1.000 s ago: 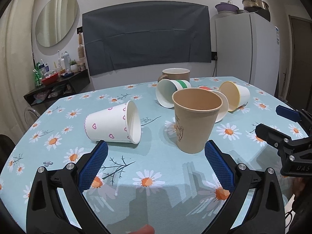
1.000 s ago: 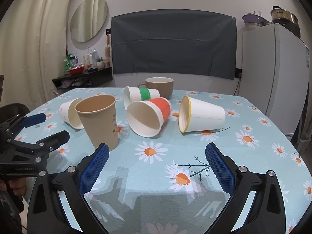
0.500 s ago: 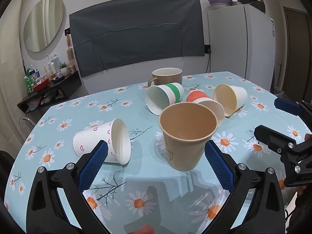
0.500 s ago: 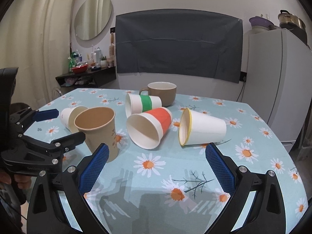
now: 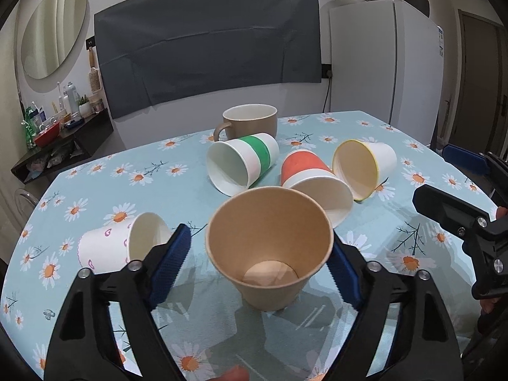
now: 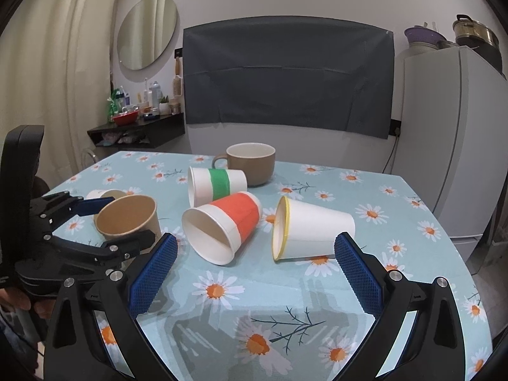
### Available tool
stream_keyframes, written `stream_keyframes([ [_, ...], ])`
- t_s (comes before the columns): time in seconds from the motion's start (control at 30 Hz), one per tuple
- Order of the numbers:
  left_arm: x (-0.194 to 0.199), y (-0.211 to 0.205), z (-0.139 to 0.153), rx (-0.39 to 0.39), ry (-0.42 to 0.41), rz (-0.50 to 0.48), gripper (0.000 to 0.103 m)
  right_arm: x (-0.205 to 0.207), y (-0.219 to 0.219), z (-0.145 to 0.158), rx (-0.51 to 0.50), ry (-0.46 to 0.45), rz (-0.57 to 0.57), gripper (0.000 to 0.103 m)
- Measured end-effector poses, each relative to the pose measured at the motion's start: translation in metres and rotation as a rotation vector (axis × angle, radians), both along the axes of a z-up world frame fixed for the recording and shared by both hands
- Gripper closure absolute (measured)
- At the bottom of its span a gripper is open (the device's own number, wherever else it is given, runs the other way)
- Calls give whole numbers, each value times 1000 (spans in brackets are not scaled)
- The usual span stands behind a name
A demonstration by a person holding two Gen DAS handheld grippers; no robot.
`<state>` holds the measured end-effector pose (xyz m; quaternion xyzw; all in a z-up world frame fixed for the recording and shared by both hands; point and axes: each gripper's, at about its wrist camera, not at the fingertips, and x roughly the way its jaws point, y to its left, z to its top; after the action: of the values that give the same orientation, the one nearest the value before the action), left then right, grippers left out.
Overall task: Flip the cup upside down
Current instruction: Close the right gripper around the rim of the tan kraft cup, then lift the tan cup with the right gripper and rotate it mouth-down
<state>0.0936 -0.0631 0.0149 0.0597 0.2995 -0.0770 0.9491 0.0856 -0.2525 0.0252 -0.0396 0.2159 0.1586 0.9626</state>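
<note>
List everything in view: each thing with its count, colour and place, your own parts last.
Brown paper cup: one, kraft brown, upright, mouth up, between the left claw's pads.
Heart cup: one, white with pink hearts, on its side, left of the brown cup.
Green-band cup: one, white and green, on its side, mid-table.
Orange-band cup: one, white and orange, on its side, centre.
Yellow-rim cup: one, white, on its side, right of the orange one.
Mug: one, brown, upright, far side.
Tablecloth: one, light blue with daisies.
Fridge: one, white, right.
Mirror: one, oval, on the wall.
Left claw: blue pads, open around the brown cup.
Right claw: blue pads, open, holding nothing.
</note>
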Motion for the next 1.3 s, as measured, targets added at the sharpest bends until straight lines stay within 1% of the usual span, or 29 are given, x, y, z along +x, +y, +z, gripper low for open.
stream_keyframes([
  [0.03, 2, -1, -2, -5, 20, -10, 40, 1, -1, -1, 2, 6, -2, 8],
  [0.13, 3, 0, -2, -23, 32, -6, 40, 1, -4, -5, 9, 21, -3, 8],
  [0.3, -5, 6, 4, -96, 62, -34, 40, -4, -5, -8, 0, 30, -13, 8],
  [0.4, -16, 8, 8, -121, 69, -43, 40, -10, -6, -8, 2, 28, -16, 8],
  [0.5, -29, 6, 11, -102, 54, -29, 40, -17, -8, -8, 8, 25, -21, 8],
  [0.53, -33, 6, 11, -107, 54, -30, 40, -20, -8, -8, 10, 24, -22, 8],
  [0.7, -53, 9, 11, -159, 71, -37, 40, -35, -11, -10, 27, 23, -21, 8],
  [0.83, -67, 15, 8, -213, 88, -41, 40, -43, -10, -16, 37, 47, -5, 8],
  [0.93, -77, 21, 4, -263, 106, -39, 40, -46, -8, -22, 48, 66, 32, 8],
  [1.1, -85, 36, -5, -335, 124, -14, 40, -58, 1, -28, 67, 60, 141, 8],
  [1.2, -88, 47, -6, -389, 128, -8, 39, -61, 14, -32, 42, 70, 188, 8],
  [1.3, -89, 60, -8, -412, 128, 18, 39, -64, 30, -35, 4, 80, 244, 8],
])
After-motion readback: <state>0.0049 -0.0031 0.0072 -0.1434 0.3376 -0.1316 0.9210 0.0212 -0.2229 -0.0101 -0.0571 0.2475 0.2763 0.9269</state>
